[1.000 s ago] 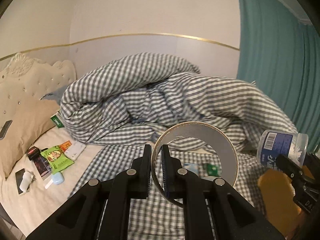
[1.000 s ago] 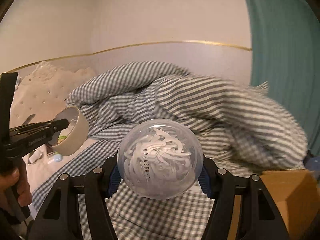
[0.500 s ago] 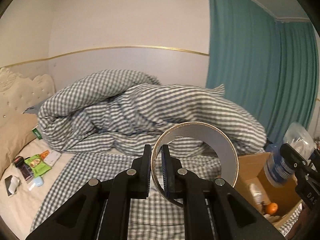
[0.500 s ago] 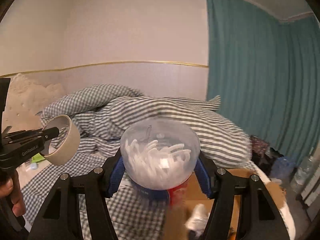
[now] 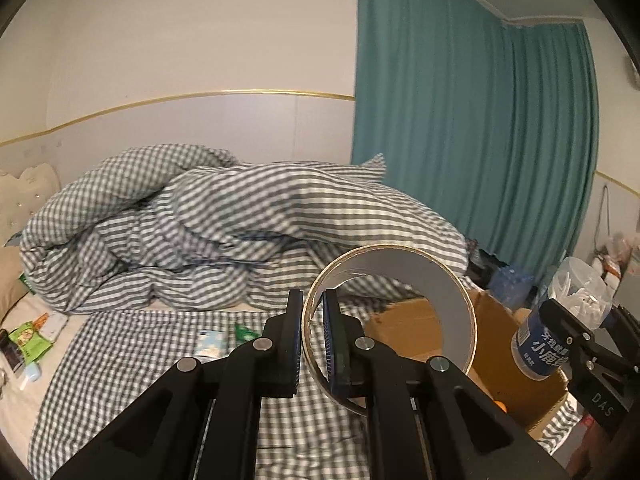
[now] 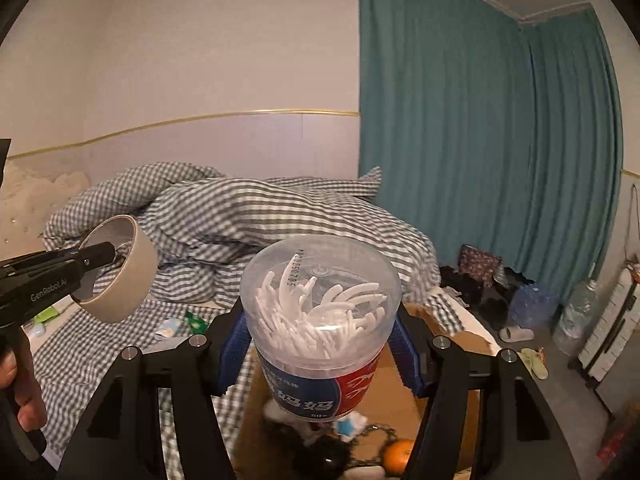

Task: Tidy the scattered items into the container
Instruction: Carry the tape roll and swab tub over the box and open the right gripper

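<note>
My left gripper (image 5: 312, 340) is shut on the wall of a beige tape roll (image 5: 452, 280) and holds it in the air above the checked bed, left of the cardboard box (image 5: 496, 344). The roll also shows in the right wrist view (image 6: 132, 276). My right gripper (image 6: 320, 344) is shut on a clear tub of white floss picks (image 6: 320, 312) with a blue and red label, held over the open cardboard box (image 6: 448, 328). The tub also shows in the left wrist view (image 5: 560, 312). The box holds an orange (image 6: 398, 450) and other small items.
A rumpled checked duvet (image 5: 240, 224) covers the bed. Small packets (image 5: 210, 340) lie on the checked sheet, and more small items (image 5: 28, 340) lie near the pillow at left. Teal curtains (image 5: 472, 152) hang at right. Bottles and slippers (image 6: 516, 334) sit on the floor.
Both grippers have swung right, from over the bed toward the cardboard box. The floss tub has tipped from lying toward the camera to nearly upright over the box.
</note>
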